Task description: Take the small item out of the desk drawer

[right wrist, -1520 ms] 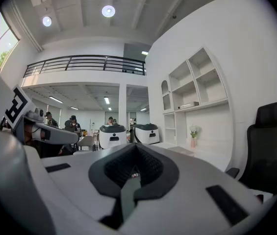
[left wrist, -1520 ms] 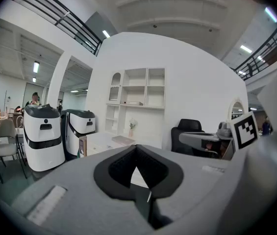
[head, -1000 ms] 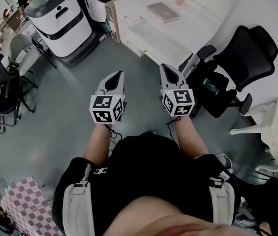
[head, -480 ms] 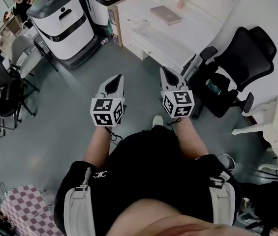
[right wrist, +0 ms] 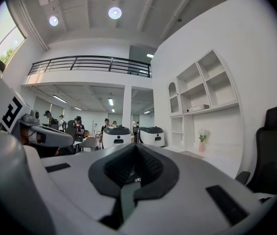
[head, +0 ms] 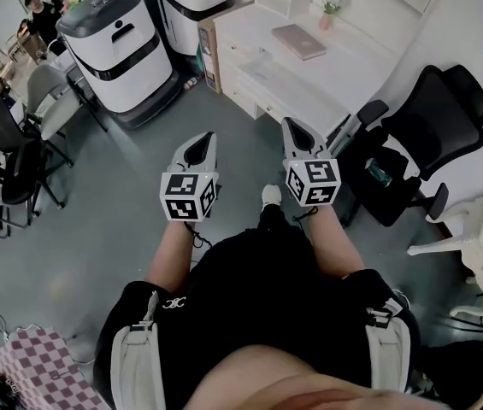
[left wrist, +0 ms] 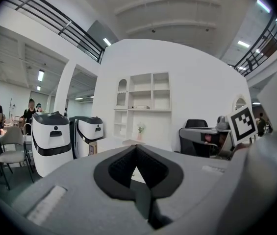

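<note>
**Head view.** The white counter (head: 250, 32) lies at 1 o'clock from the person, well apart across the grey floor. On top of it are a flat pinkish book or laptop (head: 299, 41) and a potted plant (head: 330, 8). A black chair (head: 433, 114) stands at 3 o'clock, near the counter's end. The left claw (head: 204, 137) and right claw (head: 295, 126) are held side by side, tips toward the counter. The drawer fronts (head: 254, 101) cannot be read as open or closed. The small item shows nowhere and is presumably inside the drawer.

**Left gripper view.** Jaws are pressed together with nothing between them. The counter and shelves sit at 12 o'clock.

**Right gripper view.** Jaws are fully together and empty. The chair back is at 3 o'clock.

**Procedure, as judged.** The step in hand is the approach. Close in squarely on the drawer side, clear of the chair. Spread one claw before reaching the handle, and keep the other free for the item.
</note>
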The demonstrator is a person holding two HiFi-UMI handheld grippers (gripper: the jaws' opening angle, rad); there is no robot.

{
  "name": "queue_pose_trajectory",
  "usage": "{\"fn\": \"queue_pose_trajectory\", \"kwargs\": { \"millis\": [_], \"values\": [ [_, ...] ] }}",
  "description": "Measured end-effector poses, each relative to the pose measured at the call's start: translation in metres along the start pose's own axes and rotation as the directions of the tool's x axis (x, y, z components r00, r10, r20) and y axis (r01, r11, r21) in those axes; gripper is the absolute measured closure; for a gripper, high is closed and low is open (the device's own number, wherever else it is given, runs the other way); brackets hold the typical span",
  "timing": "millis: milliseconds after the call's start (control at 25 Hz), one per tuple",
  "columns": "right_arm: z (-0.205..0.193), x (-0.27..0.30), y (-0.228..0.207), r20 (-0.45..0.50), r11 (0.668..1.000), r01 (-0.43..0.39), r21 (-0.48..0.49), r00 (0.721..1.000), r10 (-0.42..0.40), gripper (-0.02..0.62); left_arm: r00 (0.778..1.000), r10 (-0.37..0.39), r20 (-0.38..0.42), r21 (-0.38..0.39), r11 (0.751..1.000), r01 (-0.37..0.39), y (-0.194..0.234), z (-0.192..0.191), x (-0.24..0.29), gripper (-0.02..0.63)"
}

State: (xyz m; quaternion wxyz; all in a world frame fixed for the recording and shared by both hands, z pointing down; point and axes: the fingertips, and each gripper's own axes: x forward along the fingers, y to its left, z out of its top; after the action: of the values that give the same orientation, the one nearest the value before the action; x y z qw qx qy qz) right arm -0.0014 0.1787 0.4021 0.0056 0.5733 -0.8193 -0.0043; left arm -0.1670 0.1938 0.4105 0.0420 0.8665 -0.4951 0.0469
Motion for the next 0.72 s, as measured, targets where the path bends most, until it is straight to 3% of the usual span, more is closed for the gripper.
{"fn": "queue_pose_trajectory", "kwargs": {
  "millis": [720],
  "values": [
    [0.002, 0.229, -0.184, -0.018, 0.995, -0.054, 0.085, 0.998, 0.055, 0.598, 0.995, 0.07, -0.078, -0.017, 0.997, -0.071, 0.055, 0.039, 0.274, 0.592]
  ]
}}
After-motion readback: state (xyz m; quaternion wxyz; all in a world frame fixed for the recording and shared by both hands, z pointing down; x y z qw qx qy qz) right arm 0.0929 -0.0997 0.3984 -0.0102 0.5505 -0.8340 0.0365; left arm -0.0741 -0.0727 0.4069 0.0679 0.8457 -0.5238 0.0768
